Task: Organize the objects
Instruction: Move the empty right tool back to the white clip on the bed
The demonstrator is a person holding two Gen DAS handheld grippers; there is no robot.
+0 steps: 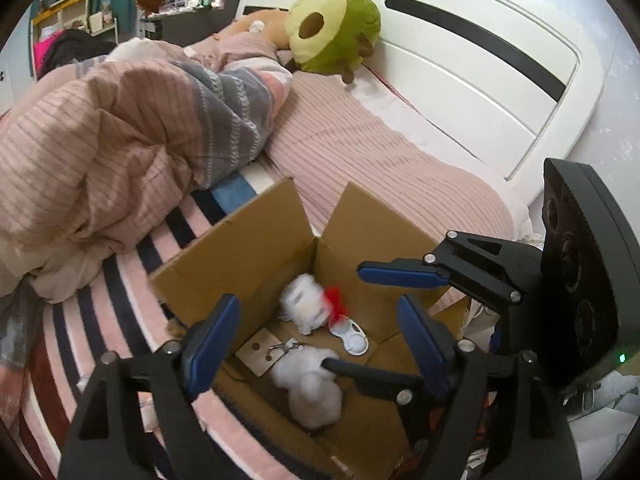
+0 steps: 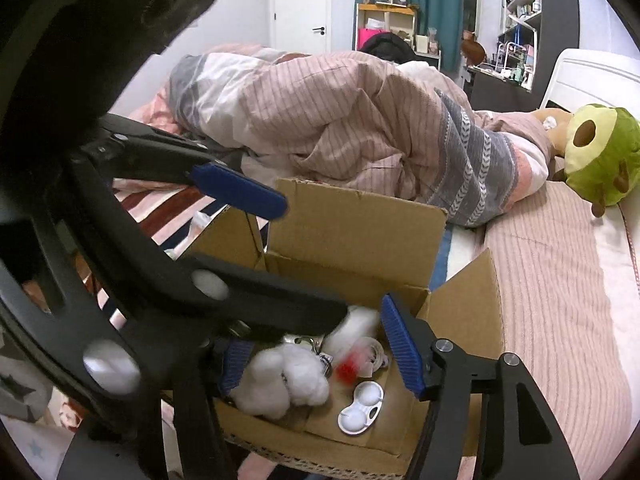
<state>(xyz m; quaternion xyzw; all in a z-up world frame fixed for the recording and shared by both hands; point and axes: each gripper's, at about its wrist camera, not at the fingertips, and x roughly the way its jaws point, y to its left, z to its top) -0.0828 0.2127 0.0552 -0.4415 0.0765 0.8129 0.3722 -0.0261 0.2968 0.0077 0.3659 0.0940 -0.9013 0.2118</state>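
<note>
An open cardboard box (image 1: 256,252) stands on the bed; it also shows in the right wrist view (image 2: 360,220). Inside lie a white fluffy plush keychain (image 1: 308,388), a second white plush with a red bow (image 1: 308,304), a white contact-lens case (image 1: 352,334) and a small wooden tag (image 1: 260,352). My left gripper (image 1: 316,336) is open and empty above the box. My right gripper (image 1: 372,320) is open over the box from the right, its lower finger touching the fluffy plush (image 2: 284,384). The lens case (image 2: 360,408) lies beside that plush.
A rumpled pink striped duvet (image 1: 100,152) lies at the left. A green avocado plush (image 1: 332,32) rests against the white headboard (image 1: 480,60). A pink ribbed pillow (image 1: 380,156) lies behind the box. Shelves and a door stand far behind.
</note>
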